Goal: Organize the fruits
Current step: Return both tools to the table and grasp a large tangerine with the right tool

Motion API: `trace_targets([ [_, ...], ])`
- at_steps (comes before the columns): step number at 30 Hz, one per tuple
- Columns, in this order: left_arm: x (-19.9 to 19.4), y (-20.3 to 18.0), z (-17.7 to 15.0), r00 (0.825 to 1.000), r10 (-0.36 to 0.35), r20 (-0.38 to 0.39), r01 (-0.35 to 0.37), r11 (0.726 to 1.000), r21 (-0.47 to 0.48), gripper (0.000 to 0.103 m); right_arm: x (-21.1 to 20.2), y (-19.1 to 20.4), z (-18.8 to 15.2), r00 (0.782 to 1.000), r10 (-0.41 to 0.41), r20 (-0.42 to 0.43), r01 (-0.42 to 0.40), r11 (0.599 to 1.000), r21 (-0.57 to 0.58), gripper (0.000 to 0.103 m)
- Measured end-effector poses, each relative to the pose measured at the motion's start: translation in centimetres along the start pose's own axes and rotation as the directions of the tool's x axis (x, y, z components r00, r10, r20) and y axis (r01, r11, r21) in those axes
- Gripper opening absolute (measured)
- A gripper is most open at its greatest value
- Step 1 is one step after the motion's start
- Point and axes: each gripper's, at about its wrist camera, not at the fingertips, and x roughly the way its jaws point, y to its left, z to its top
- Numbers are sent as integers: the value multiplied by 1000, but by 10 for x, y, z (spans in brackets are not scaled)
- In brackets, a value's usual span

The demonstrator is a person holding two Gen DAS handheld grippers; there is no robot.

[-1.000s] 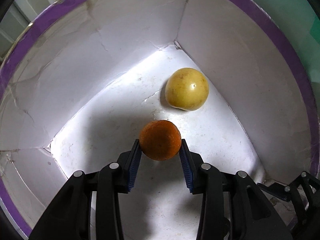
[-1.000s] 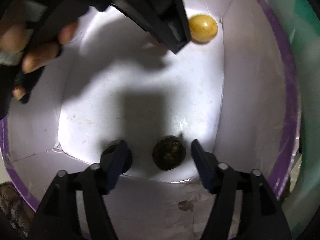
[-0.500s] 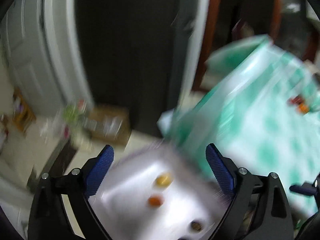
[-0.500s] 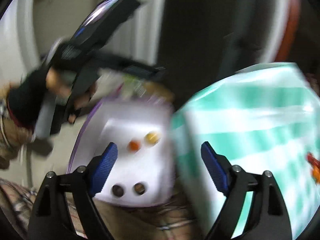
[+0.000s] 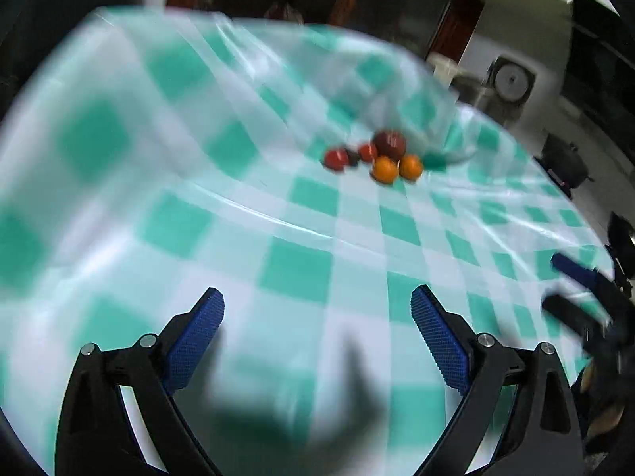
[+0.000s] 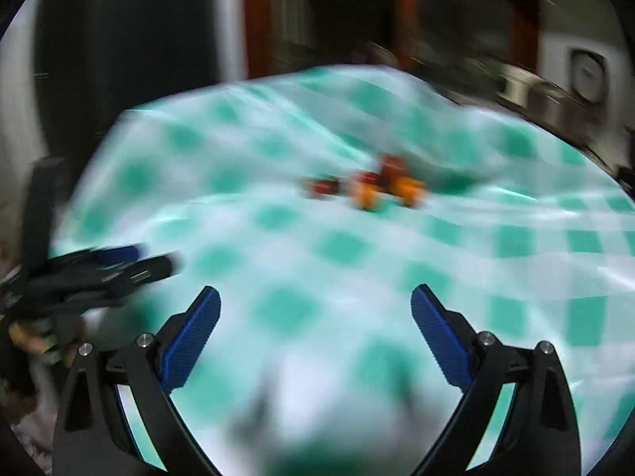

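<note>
The tablecloth (image 5: 301, 269) is glossy, wrinkled plastic with a green-and-white check. The left gripper (image 5: 317, 329) has its jaws spread wide and holds nothing; its pads (image 5: 194, 341) are ribbed blue. The right gripper (image 6: 315, 329) is likewise wide open and empty. The fruits (image 5: 377, 158), small round red and orange pieces, cluster on the cloth toward 12 o'clock, well apart from both grippers. Blur hides any writing.

Two oranges (image 5: 397, 168), three red fruits (image 5: 369, 150)
</note>
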Motion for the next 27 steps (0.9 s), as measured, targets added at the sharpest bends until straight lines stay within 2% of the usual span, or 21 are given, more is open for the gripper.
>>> trace_targets([
  [3,54,-4,2,998,-17,-56,17,1000,-6,92,68,-48,11,995,-73,-73,78,995,66,95],
  [4,59,-6,1,998,-24,-63,24,1000,-1,92,90,-68,20,990,-93,-102,103,991,91,94],
  [8,81,-8,13,994,-61,-92,63,998,18,92,145,-100,33,983,-102,-150,121,985,123,90],
  [12,90,-10,16,994,-71,-87,73,997,21,92,185,-106,48,980,-84,-182,108,986,128,86],
  [17,89,-10,17,992,-93,-87,95,995,24,92,220,-95,69,979,-57,-197,73,994,77,86],
  [22,89,-10,18,992,-90,-90,93,995,27,92,248,-95,85,974,-66,-216,81,995,59,76],
  [27,89,-11,18,992,-89,-91,92,995,30,92,268,-100,92,970,-28,-243,58,992,114,67],
])
